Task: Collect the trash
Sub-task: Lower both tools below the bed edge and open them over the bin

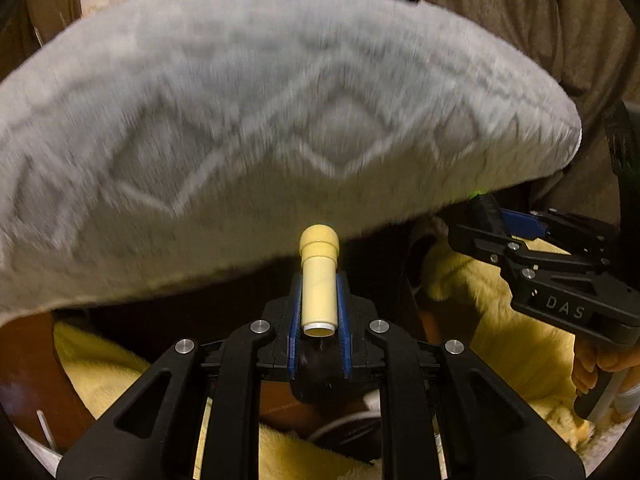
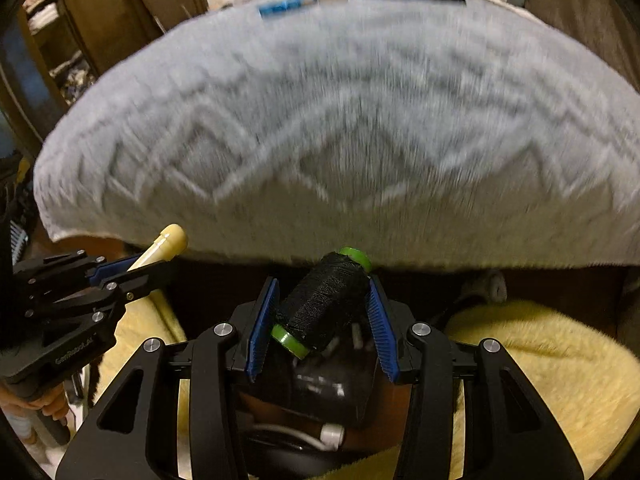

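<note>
My left gripper (image 1: 319,300) is shut on a cream plastic tube (image 1: 319,284) with a rounded cap, held lengthwise between the blue pads. It also shows in the right wrist view (image 2: 164,246), at the left, with the left gripper (image 2: 120,270) around it. My right gripper (image 2: 322,308) is shut on a spool of black thread (image 2: 326,304) with green rims, held tilted between its pads. In the left wrist view the right gripper (image 1: 496,220) reaches in from the right, its tips partly hidden under the grey blanket.
A large grey fluffy blanket (image 1: 280,120) with a zigzag pattern fills the view ahead (image 2: 340,140). Yellow fleece (image 2: 540,360) lies below. A dark container (image 2: 332,388) with a white cable sits under the right gripper. Clutter lies at the far edge (image 2: 292,2).
</note>
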`<state>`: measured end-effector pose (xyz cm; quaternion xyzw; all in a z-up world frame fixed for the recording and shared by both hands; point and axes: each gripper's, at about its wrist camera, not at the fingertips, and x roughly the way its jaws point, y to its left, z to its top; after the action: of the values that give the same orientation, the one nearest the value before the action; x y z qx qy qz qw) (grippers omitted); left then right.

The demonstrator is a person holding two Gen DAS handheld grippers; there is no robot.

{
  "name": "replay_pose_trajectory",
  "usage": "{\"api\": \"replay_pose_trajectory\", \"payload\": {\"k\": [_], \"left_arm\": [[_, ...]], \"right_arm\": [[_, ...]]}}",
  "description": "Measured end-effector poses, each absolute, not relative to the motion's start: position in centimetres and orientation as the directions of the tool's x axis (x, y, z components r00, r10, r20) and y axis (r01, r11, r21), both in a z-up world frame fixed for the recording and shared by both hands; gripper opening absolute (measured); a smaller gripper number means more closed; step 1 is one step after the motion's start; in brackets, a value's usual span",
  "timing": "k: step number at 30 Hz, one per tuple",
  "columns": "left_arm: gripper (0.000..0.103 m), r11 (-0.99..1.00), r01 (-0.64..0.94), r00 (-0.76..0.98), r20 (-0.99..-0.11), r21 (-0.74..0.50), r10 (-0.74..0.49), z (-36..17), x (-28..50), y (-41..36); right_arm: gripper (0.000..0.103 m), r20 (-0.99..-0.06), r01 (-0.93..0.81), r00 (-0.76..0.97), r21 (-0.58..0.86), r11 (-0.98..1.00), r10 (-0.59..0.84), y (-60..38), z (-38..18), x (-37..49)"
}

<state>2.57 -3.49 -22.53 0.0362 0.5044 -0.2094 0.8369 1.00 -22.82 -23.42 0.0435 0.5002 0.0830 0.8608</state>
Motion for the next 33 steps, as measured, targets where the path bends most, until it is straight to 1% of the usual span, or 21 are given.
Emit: {"api": "replay_pose_trajectory", "payload": {"k": [3, 11, 18, 22, 23, 25, 26, 28, 29, 31, 32, 33], "left_arm": [[0.014, 0.906, 0.384, 0.346, -0.881, -0.181, -0.323, -24.8, 2.6, -3.8], [0.014, 0.908, 0.374, 0.234, -0.928, -0.189, -0.29, -29.9, 3.2, -4.6], [0.014, 0.902, 0.379, 0.165, -0.944, -0.206, -0.285, -32.3, 3.2, -5.7], [0.015, 0.902, 0.386, 0.168, -0.947, -0.193, -0.275, -32.4, 3.0, -5.9], [0.016, 0.902, 0.388, 0.172, -0.947, -0.187, -0.271, -32.3, 3.0, -6.1], [0.027, 0.905, 0.381, 0.177, -0.946, -0.188, -0.271, -32.1, 3.0, -6.1], [0.029, 0.908, 0.375, 0.181, -0.945, -0.188, -0.271, -31.8, 3.0, -6.0], [0.037, 0.914, 0.362, 0.192, -0.945, -0.184, -0.267, -31.4, 3.1, -5.6], [0.039, 0.916, 0.356, 0.196, -0.944, -0.184, -0.266, -31.3, 3.2, -5.2], [0.05, 0.921, 0.34, 0.212, -0.939, -0.189, -0.271, -30.7, 3.2, -4.8], [0.053, 0.923, 0.335, 0.219, -0.936, -0.192, -0.274, -30.4, 3.3, -4.4], [0.058, 0.924, 0.327, 0.232, -0.932, -0.196, -0.279, -29.9, 3.2, -4.1]], "right_arm": [[0.046, -0.876, -0.08, 0.441, 0.179, 0.981, 0.196, -22.9, -25.4, 1.2], [0.046, -0.918, -0.043, 0.338, 0.203, 0.978, 0.206, -23.1, -29.9, 1.9], [0.046, -0.93, -0.028, 0.282, 0.238, 0.971, 0.236, -23.6, -31.8, 2.4], [0.047, -0.93, -0.052, 0.268, 0.248, 0.967, 0.253, -23.0, -32.0, 3.0], [0.047, -0.931, -0.051, 0.269, 0.243, 0.969, 0.248, -22.9, -32.1, 3.0], [0.048, -0.932, -0.045, 0.271, 0.238, 0.97, 0.241, -23.0, -32.1, 3.4], [0.049, -0.931, -0.039, 0.276, 0.236, 0.971, 0.238, -23.1, -32.0, 3.5], [0.065, -0.928, -0.027, 0.297, 0.228, 0.973, 0.225, -23.5, -31.5, 3.5], [0.068, -0.926, -0.023, 0.305, 0.224, 0.974, 0.22, -23.8, -31.2, 3.5], [0.079, -0.923, -0.012, 0.328, 0.211, 0.977, 0.203, -24.2, -30.6, 3.4], [0.082, -0.92, -0.006, 0.341, 0.202, 0.979, 0.192, -24.4, -30.2, 3.3], [0.086, -0.918, -0.001, 0.352, 0.196, 0.981, 0.184, -24.6, -29.9, 3.3]]}}
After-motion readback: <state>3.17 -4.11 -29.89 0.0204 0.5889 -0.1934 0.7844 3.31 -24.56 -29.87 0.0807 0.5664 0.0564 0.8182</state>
